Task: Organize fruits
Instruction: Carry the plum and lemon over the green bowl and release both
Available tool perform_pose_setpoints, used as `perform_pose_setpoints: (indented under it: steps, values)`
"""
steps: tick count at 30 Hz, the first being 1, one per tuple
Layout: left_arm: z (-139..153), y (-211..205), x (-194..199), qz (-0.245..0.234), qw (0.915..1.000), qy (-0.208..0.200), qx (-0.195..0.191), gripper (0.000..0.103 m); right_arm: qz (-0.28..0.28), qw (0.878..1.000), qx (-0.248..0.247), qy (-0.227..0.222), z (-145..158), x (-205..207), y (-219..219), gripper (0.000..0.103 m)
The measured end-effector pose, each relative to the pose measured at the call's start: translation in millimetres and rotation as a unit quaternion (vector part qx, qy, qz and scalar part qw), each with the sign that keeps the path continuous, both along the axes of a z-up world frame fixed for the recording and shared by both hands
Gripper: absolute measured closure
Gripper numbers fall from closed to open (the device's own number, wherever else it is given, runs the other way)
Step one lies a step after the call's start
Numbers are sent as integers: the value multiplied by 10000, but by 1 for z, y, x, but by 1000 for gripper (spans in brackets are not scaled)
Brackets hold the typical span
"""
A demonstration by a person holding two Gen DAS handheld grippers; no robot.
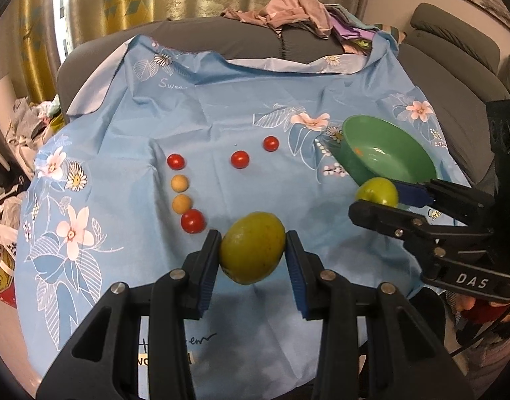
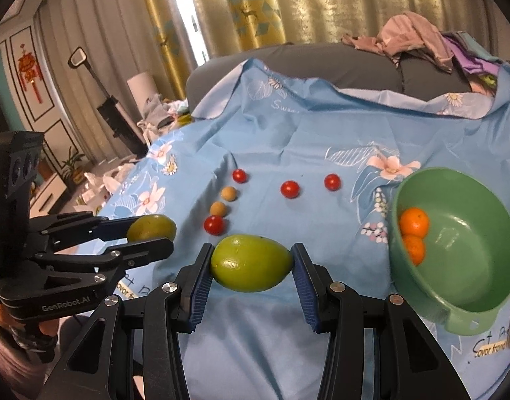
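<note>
Here I see a blue floral cloth (image 1: 201, 116) over the worktop, gold curtains (image 2: 288, 3) behind. Each hand-held gripper clamps a green fruit: left hand-held gripper (image 1: 253, 253) reads "GenRobot.AI", right hand-held gripper (image 2: 251, 263) "DAS", beside the green bowl (image 2: 488, 286).

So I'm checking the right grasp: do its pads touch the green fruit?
Touching: in the right wrist view, both pads press the green fruit.

A blue floral cloth (image 1: 194, 106) drapes over a grey sofa (image 1: 221, 33); crumpled pink clothing (image 1: 288, 10) heaps on the sofa's back; gold patterned curtains (image 2: 255, 3) hang behind; a red knot ornament (image 2: 29, 70) decorates the wall.
</note>
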State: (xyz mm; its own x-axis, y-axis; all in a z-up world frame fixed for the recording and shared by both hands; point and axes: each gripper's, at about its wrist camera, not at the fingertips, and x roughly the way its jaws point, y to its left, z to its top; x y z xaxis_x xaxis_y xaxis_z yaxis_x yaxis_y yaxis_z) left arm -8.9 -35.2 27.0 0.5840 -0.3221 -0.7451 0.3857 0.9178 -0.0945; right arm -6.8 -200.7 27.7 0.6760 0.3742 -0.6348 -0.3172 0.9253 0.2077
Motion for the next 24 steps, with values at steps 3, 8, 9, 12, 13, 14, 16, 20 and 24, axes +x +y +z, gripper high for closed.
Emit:
perform_pose_setpoints:
  steps: [3,8,9,12,13,14,16,20,24]
  values:
    - [4,-8,-1,-69,10000,-58,41,64,-75,9999,28,-77,4,-4,-7,55]
    - [9,-20,-1,-180,9997,-131,122,64,-222,9995,113,-184,10,-9,-23,55]
    - [11,-23,0,-203,9996,-145,143,64,-269,9993,145,-204,10,-10,-28,55]
    - [13,-32,2,-276,9993,-173,200,64,-403,9987,202,-250,11,-11,-40,55]
    - [14,-35,3,-303,9991,-183,224,64,-452,9984,219,-265,11,-11,-45,55]
    - [14,-40,4,-348,9989,-194,245,64,-504,9981,235,-279,11,-11,-49,55]
    - [16,-46,6,-419,9985,-211,275,64,-621,9972,275,-300,10,-12,-58,55]
    - [17,-61,11,-570,9975,-246,325,64,-842,9953,358,-325,8,-12,-77,55]
    - [18,-77,16,-730,9962,-269,381,64,-1044,9930,429,-337,5,-13,-96,55]
